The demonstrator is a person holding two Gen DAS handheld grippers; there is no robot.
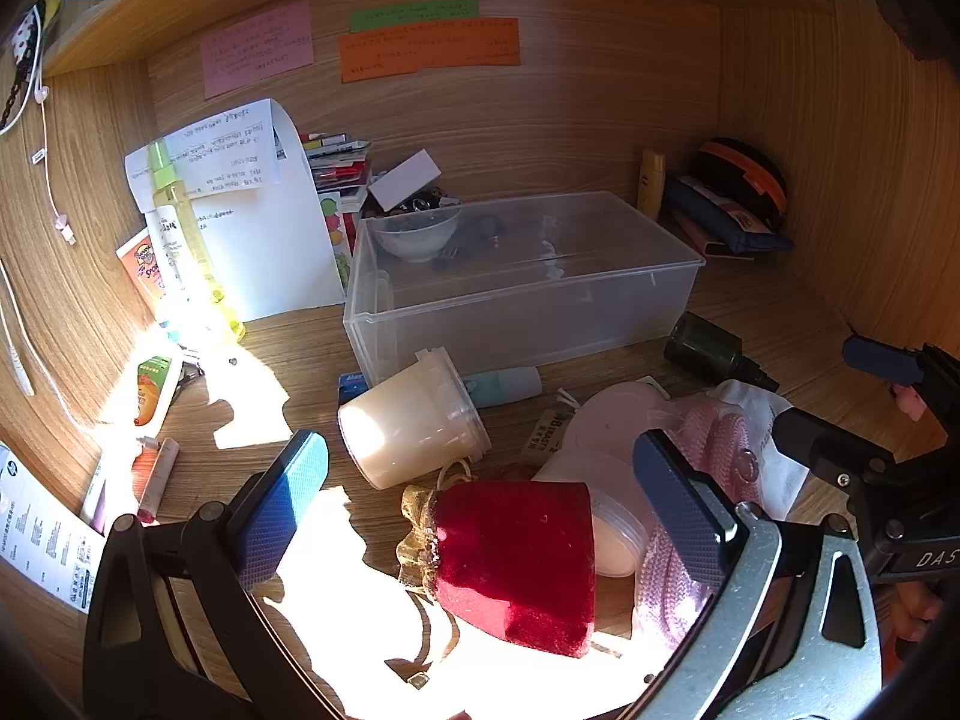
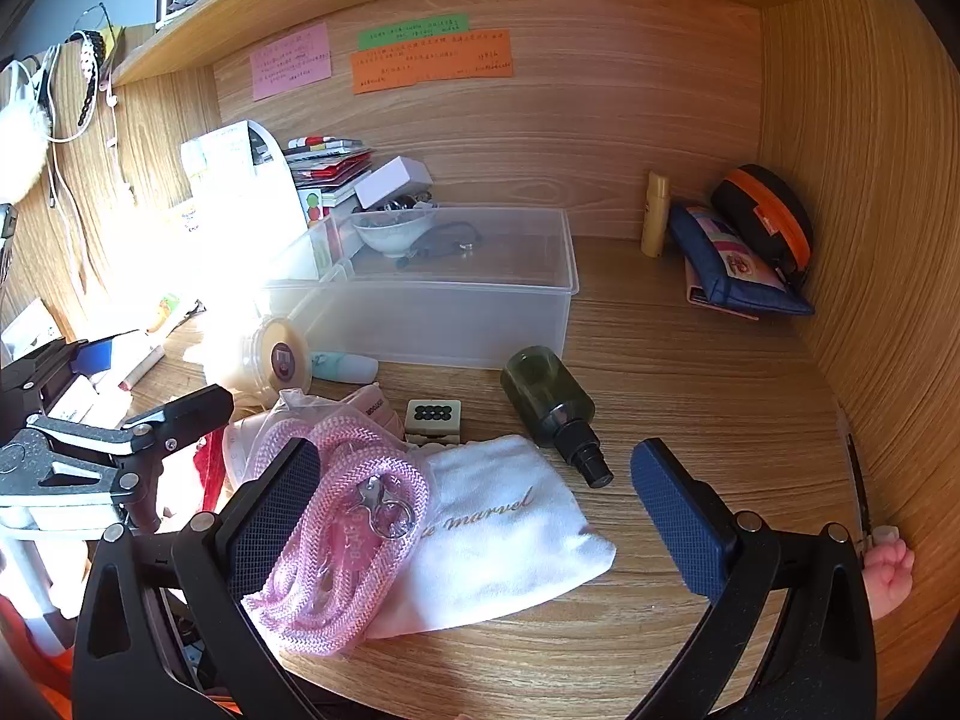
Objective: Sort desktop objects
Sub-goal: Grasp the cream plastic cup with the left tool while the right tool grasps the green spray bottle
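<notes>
The clutter to be sorted lies at the front of the wooden desk (image 2: 690,360), and the clear rectangular plastic bin (image 1: 528,294) behind it looks like the natural destination, already holding a small translucent bowl (image 1: 415,233) in its far-left corner. In the left wrist view a red velvet drawstring pouch with gold trim (image 1: 516,558) lies between the spread blue pads of the left gripper (image 1: 480,498), whose jaws stand wide open and grip nothing; a cream-coloured plastic tub on its side (image 1: 408,420) sits at about eleven o'clock from the pouch, near the bin's front wall. In the right wrist view the right gripper (image 2: 474,510) is likewise fully open and empty, hovering above a white cloth bag with gold script (image 2: 504,534), with a coiled pink braided cord with a metal clasp (image 2: 348,528) partly over the bag at nine o'clock and a dark green spray bottle lying on its side (image 2: 552,405) at one o'clock. I judge the step to be choosing a first pick. For the pouch, it would be best to lower the pads astride its narrow width and close on the thick body, not the loose trim or cords, so nothing drags neighbouring items along.
</notes>
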